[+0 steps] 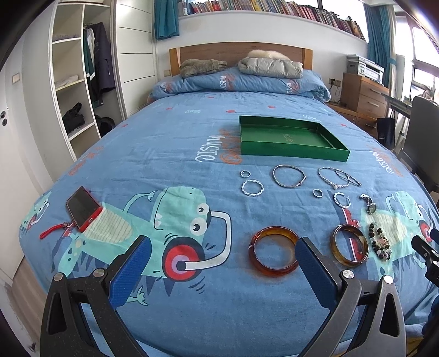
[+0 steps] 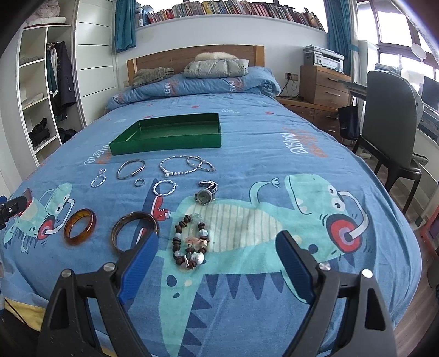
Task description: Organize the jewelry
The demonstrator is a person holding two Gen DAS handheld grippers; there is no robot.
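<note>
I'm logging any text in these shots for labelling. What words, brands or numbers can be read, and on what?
"music": printed repeatedly on the blue bedspread, upside down from the cameras.
Orange lettering beside it: too blurred to read.
Gold mark inside the green tray: too small to read.
Book spines on the shelf: too small to read.
Watch dial: unreadable.

Bed with blue cartoon-print cover, wooden headboard. Bookshelf runs along the white wall above. Open wardrobe on the left, clothes hanging. Wooden drawer unit carrying what looks like a printer. Grey chair, teal curtains, daylit windows.
</note>
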